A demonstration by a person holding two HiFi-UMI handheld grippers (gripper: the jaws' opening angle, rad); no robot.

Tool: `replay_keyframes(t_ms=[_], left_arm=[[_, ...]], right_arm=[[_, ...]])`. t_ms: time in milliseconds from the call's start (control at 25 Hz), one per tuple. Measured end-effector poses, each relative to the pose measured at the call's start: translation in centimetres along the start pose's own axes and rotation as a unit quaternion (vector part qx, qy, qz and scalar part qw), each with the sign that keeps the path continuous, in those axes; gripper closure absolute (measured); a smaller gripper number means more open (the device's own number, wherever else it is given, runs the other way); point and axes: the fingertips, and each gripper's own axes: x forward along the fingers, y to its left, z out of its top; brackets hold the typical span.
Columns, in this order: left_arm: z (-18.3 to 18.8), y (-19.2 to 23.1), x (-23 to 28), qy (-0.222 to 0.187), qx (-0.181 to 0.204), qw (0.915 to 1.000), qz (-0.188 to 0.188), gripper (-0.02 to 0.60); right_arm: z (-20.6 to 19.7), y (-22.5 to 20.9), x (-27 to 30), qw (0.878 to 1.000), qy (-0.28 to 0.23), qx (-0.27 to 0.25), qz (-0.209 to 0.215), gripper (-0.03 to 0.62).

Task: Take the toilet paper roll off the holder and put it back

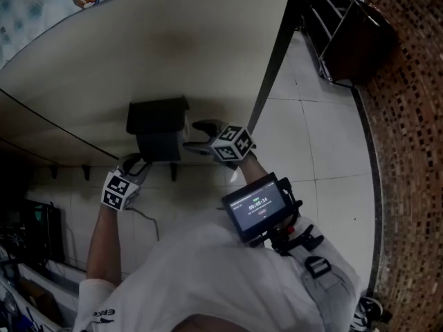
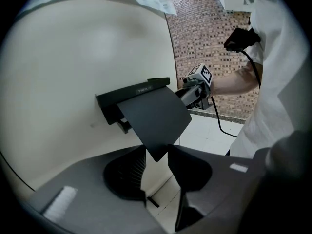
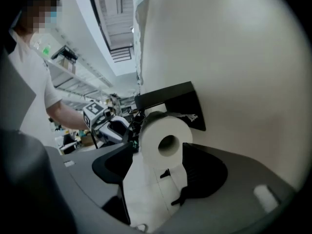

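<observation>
A black toilet paper holder (image 1: 158, 126) is fixed to the cream wall. Its flat cover (image 2: 153, 116) is tilted up, and my left gripper (image 2: 156, 152) is shut on the cover's lower corner, which sits wedged between the two fingers. The white toilet paper roll (image 3: 165, 140) sits under the raised cover (image 3: 170, 99), with a loose tail (image 3: 168, 189) hanging down. My right gripper (image 3: 159, 150) stands open with the roll between its fingertips, and the pads do not press on it. In the head view the left gripper (image 1: 135, 164) is below the holder and the right gripper (image 1: 197, 144) is at its right side.
A black pole (image 1: 273, 61) runs along the wall's edge above the tiled floor (image 1: 311, 151). A dark shelf rack (image 1: 346, 33) stands by the brick wall (image 1: 408, 151). A small screen (image 1: 257, 206) hangs at the person's chest. Small brackets (image 1: 86, 171) stick out low on the wall.
</observation>
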Motion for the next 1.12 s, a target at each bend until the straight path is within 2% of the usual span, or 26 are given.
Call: replay_keyframes(t_ms=[120,240,440,1120], left_arm=[[0.0,0.0,0.1,-0.003,-0.004,1.0,0.001,0.44],[-0.3,-0.1,0.2,0.0,-0.007,1.0,0.0,0.442],[0.1,-0.1,0.2,0.003,0.004,1.0,0.001,0.442],[0.2,-0.1,0.4,0.01,0.014,0.9998,-0.001,0.451]], right_arm=[[-0.2,0.1,0.7,0.998,0.034,-0.046,-0.002,0.26],[0.3,0.1,1.2,0.997,0.042,-0.065,0.0,0.264],[0.8,0.0,1.9,0.996,0.042,-0.074,-0.002,0.302],[1.3,0.7,3.9,0.995,0.045,-0.087,0.02,0.307]])
